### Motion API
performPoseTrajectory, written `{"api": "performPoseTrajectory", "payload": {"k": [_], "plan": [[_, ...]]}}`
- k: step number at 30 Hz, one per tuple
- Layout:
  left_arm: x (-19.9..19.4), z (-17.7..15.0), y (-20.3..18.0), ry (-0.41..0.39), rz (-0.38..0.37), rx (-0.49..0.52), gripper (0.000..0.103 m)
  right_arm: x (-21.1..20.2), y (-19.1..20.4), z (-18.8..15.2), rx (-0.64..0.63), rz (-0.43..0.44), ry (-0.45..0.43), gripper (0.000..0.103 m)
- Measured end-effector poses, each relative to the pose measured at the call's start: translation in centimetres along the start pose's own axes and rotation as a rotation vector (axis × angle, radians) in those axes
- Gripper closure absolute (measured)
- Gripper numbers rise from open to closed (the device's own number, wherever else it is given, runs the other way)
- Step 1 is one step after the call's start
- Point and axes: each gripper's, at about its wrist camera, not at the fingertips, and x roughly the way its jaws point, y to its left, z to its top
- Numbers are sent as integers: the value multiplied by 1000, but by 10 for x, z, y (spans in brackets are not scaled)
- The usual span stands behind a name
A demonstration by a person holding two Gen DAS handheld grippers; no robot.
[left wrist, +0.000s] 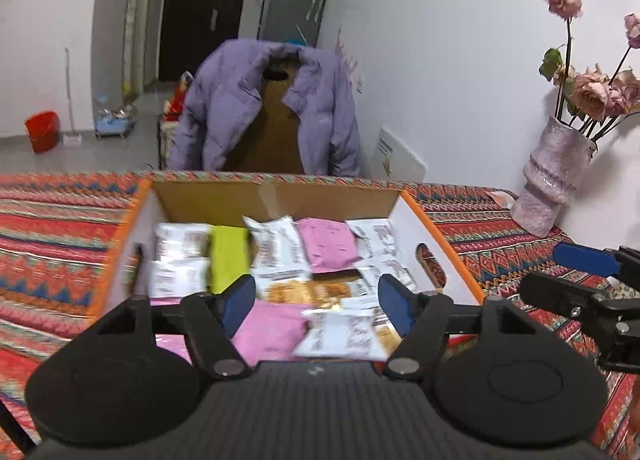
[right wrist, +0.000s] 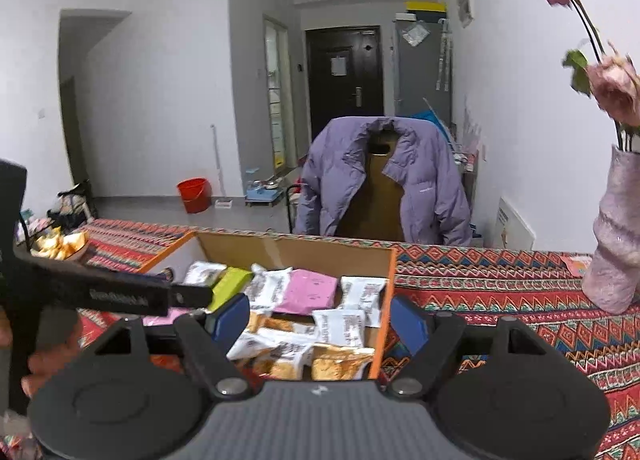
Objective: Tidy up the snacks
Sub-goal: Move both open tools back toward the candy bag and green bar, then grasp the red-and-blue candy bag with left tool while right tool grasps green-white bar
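An open cardboard box (left wrist: 276, 196) with orange-edged white sides stands on the patterned tablecloth and holds several snack packets: white ones (left wrist: 280, 248), pink ones (left wrist: 328, 244), a green one (left wrist: 229, 256) and golden ones (left wrist: 304, 292). My left gripper (left wrist: 318, 304) is open and empty, just above the box's near side. My right gripper (right wrist: 320, 322) is open and empty, over the box's right wall (right wrist: 386, 300); the same packets show below it (right wrist: 308, 292). The right gripper also shows at the right edge of the left wrist view (left wrist: 584, 272).
A pink vase (left wrist: 554, 176) with dried roses stands on the table at the right, by the wall. A chair with a purple jacket (left wrist: 276, 108) stands behind the table. A bowl of golden snacks (right wrist: 60, 244) sits at the table's left.
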Motion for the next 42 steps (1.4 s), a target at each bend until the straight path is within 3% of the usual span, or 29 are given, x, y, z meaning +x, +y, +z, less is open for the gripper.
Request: {"api": "performPoseTrajectory", "payload": {"k": [4,6,9,14,21,28,35,40,42], "plan": [[-56,-12,18,-35,29,1,27,-34,20,-2,-22,35,-23,22],[-90,-26,24,-57,47,6,26,-52,32,-8,-37,58,-31,16],[-138,-52,29,-97,82,22,22,-79,50,-23,-54,91,-24,15],[-207,-108,31,-135,123,34,19,-128,82,-66,-71,118,-20,15],[-267,-193,32,-93,213,-35,17,-185,125,-131,-102,123,12,14],[-285,-235,36,-42,237,-79,17,-208,137,-175,-54,129,62,14],[-287,-238,35,-45,227,-81,16,-212,135,-186,-21,109,72,14],[-265,-231,38,-30,198,-98,13,-200,133,-183,-7,110,81,14],[-247,-228,42,13,205,-114,13,-189,132,-183,14,114,97,15]]}}
